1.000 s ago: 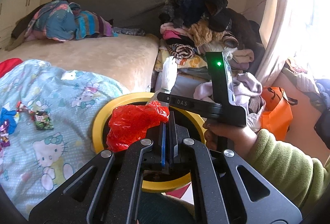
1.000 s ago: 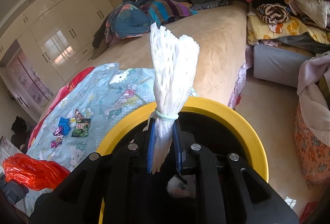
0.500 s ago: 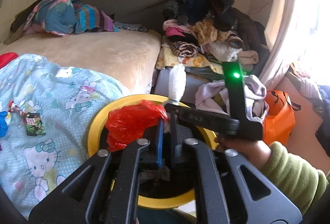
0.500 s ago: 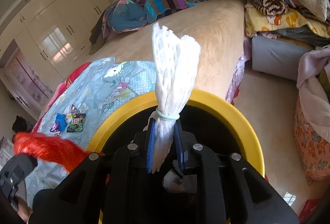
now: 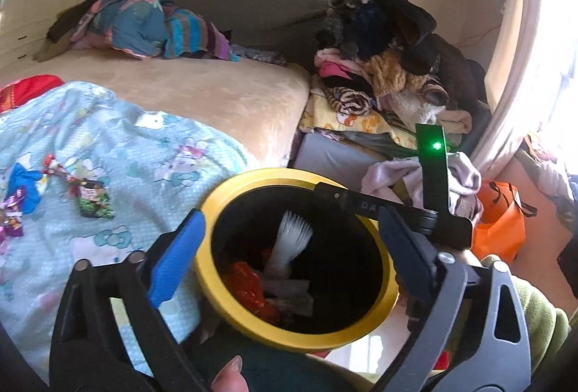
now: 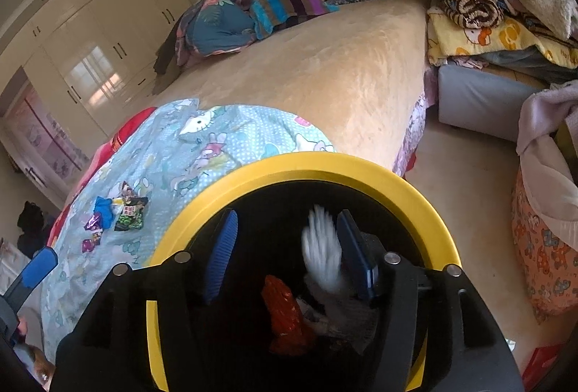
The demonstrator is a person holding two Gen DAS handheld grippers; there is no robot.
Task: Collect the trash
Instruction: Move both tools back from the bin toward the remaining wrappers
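To the left of the yellow-rimmed bin (image 5: 289, 334), a small heap of bright wrappers (image 5: 54, 193) lies on the pale blue cartoon blanket (image 5: 119, 153), well apart from the bin; the right wrist view shows the same wrappers (image 6: 119, 211) left of the bin's rim (image 6: 310, 164). Beyond the blanket, away from the bin, the beige bed (image 5: 202, 92) carries a bundle of striped and blue clothes (image 5: 144, 20) at its far end.

The left gripper (image 5: 289, 236) hovers over the bin's mouth, its jaws opening and spread wide to either side of the rim, with nothing pressed between them. Inside the bin lie a crumpled red bag (image 5: 249, 287) and a white bundle (image 5: 289, 244), fanned at the top. The bag sits left of the bundle.

The right gripper (image 6: 285, 247) also points into the bin, its jaws opening. The white bundle (image 6: 321, 247) is blurred and sits right beside the right-hand pad; it looks loose rather than gripped, though the blur makes contact hard to judge. The red bag (image 6: 285, 312) lies lower in the bin.

Right of the bin, a tall pile of folded clothes (image 5: 390, 67) stands by the bed, and an orange bag (image 5: 498, 222) sits on the floor further right.
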